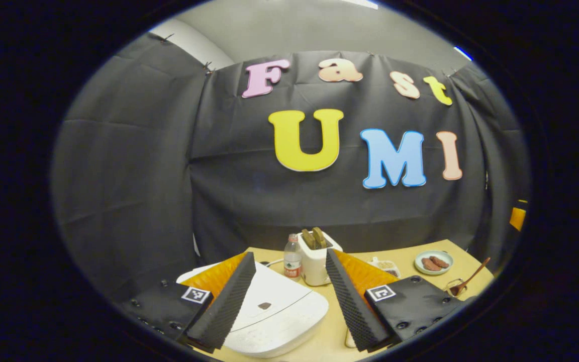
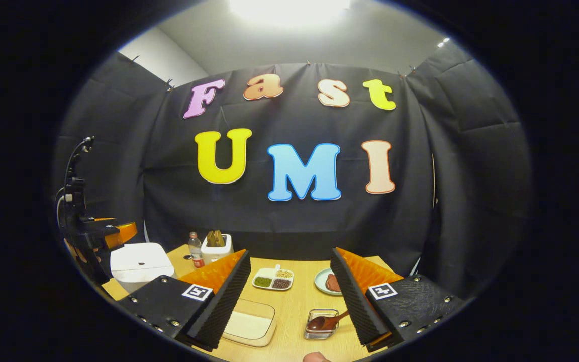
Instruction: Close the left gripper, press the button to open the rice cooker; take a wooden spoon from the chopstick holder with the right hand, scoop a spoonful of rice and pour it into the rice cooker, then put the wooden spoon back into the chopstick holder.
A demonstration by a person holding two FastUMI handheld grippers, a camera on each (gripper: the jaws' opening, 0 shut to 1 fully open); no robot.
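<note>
The white rice cooker sits with its lid down right below my left gripper, which is open, its fingers standing either side of the lid's small dark button. In the right gripper view the cooker stands at the left with the left gripper over it. My right gripper is open and holds nothing. Between its fingers, on the table, lie a clear box of white rice and a small clear chopstick holder with the wooden spoon resting in it. The spoon also shows at the far right.
A white toaster with bread and a water bottle stand at the back of the wooden table. A divided dish of beans and a plate of brown food lie mid-table. Black cloth walls the booth.
</note>
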